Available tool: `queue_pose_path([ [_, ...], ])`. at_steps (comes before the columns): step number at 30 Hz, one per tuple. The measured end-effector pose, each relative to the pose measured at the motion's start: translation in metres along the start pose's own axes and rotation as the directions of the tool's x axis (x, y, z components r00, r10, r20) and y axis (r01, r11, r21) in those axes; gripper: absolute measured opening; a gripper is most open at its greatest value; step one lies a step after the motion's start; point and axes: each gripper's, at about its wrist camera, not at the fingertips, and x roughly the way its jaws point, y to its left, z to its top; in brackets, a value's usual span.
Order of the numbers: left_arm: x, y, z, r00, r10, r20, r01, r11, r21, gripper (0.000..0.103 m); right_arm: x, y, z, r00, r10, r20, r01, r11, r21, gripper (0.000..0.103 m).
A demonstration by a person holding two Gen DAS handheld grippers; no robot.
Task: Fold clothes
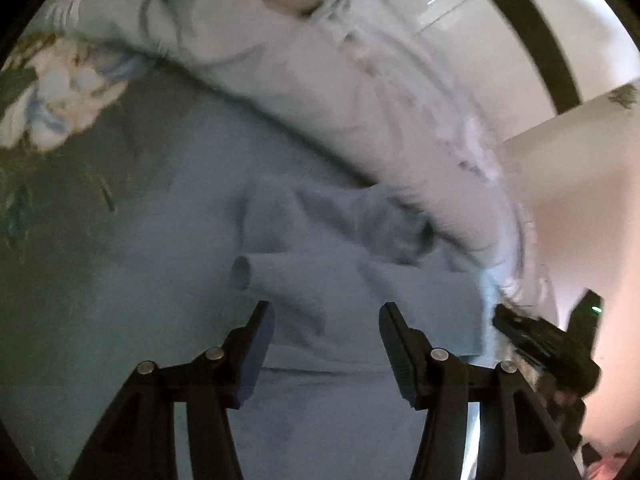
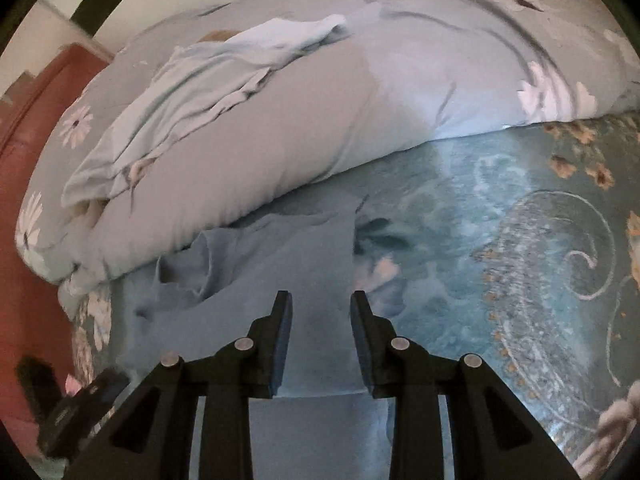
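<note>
A blue garment (image 1: 320, 280) lies flat on the bed, with a sleeve end (image 1: 244, 274) and bunched folds near its far side. My left gripper (image 1: 326, 320) is open just above it, jaws wide apart and empty. In the right wrist view the same blue garment (image 2: 280, 280) spreads below my right gripper (image 2: 321, 308), which is open and empty over the cloth, its collar (image 2: 188, 264) at the left. The other gripper shows at the right edge of the left wrist view (image 1: 552, 340) and at the lower left of the right wrist view (image 2: 76, 412).
A thick floral duvet (image 2: 320, 120) is heaped along the far side of the garment, with a light blue garment (image 2: 208, 76) lying on top. The teal patterned bedspread (image 2: 520, 240) stretches to the right. A red-brown floor (image 2: 24, 200) lies left of the bed.
</note>
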Motion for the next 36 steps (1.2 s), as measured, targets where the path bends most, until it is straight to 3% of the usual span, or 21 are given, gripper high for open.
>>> queue_pose_path([
  [3,0.015,0.011,-0.004,0.999,0.026,-0.036,-0.027,0.999,-0.038,0.059,0.010,0.005,-0.006,0.999,0.023,-0.022,-0.024,0.999,-0.045,0.031],
  [6,0.017,0.013,-0.009,0.998,0.043,-0.042,-0.044,0.999,-0.031,0.059,0.030,0.001,-0.009,0.996,-0.023,-0.086,0.017,0.997,-0.071,0.031],
  [10,-0.012,0.012,-0.024,1.000,0.010,-0.029,-0.012,0.999,-0.041,0.059,0.020,-0.008,-0.012,0.998,0.013,-0.069,-0.015,0.999,-0.029,0.031],
  [15,-0.052,0.040,-0.086,0.999,0.019,-0.033,-0.022,0.996,-0.086,0.061,-0.010,-0.040,-0.047,0.992,0.059,-0.109,-0.059,0.998,-0.004,0.035],
  [21,-0.072,0.078,-0.182,0.990,-0.003,-0.140,-0.021,0.985,-0.173,0.062,-0.038,-0.103,-0.122,0.978,0.077,-0.193,-0.064,0.995,0.075,0.036],
  [25,-0.078,0.083,-0.218,0.985,-0.030,-0.167,0.000,0.984,-0.177,0.062,-0.053,-0.128,-0.162,0.969,0.151,-0.196,-0.121,0.980,0.158,0.036],
  [29,-0.084,0.082,-0.234,0.980,-0.078,-0.181,0.042,0.980,-0.193,0.064,-0.058,-0.141,-0.187,0.952,0.241,-0.187,-0.192,0.951,0.244,0.037],
  [36,-0.080,0.095,-0.256,0.965,-0.194,-0.179,0.135,0.946,-0.296,0.065,-0.059,-0.147,-0.214,0.914,0.348,-0.208,-0.279,0.912,0.300,0.037],
])
